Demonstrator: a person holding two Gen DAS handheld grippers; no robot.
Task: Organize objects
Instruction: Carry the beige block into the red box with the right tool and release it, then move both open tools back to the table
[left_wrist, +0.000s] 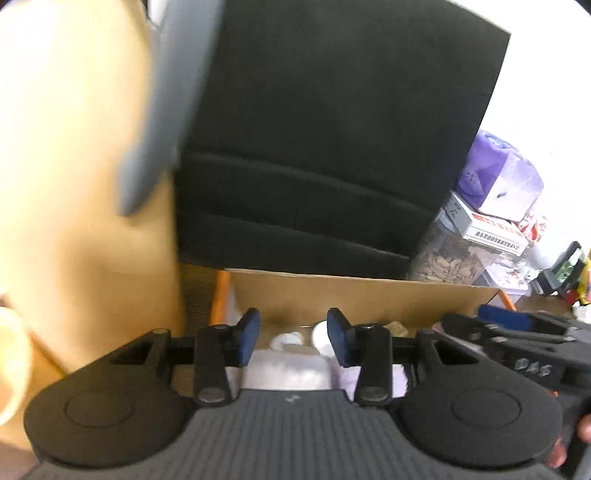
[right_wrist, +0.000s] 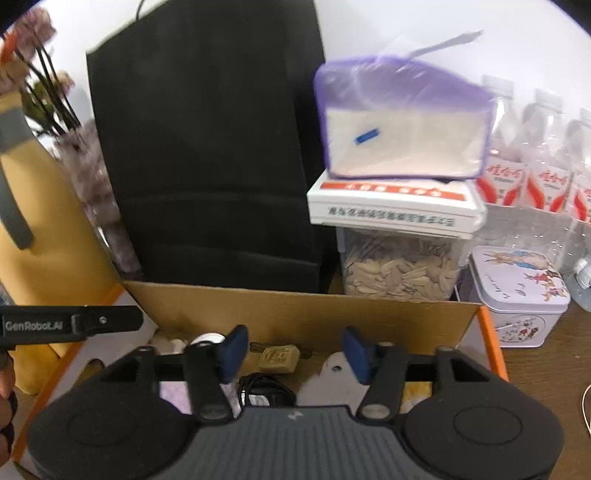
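An open cardboard box (right_wrist: 303, 314) with orange edges sits in front of me; it also shows in the left wrist view (left_wrist: 351, 295). Inside lie a small tan packet (right_wrist: 279, 357), a black cable (right_wrist: 264, 387), a white cap (right_wrist: 208, 339) and white soft items (left_wrist: 288, 369). My left gripper (left_wrist: 293, 338) is open and empty over the box's left part. My right gripper (right_wrist: 293, 352) is open and empty over the box's middle. Each gripper shows in the other's view: the right one (left_wrist: 517, 332), the left one (right_wrist: 74, 323).
A black paper bag (right_wrist: 210, 147) stands behind the box. To its right a purple tissue pack (right_wrist: 402, 118) sits on a white carton (right_wrist: 395, 206) on a jar of seeds (right_wrist: 399, 269). A tin (right_wrist: 517, 295) and water bottles (right_wrist: 535, 166) stand further right. A yellow bag (right_wrist: 44, 221) stands left.
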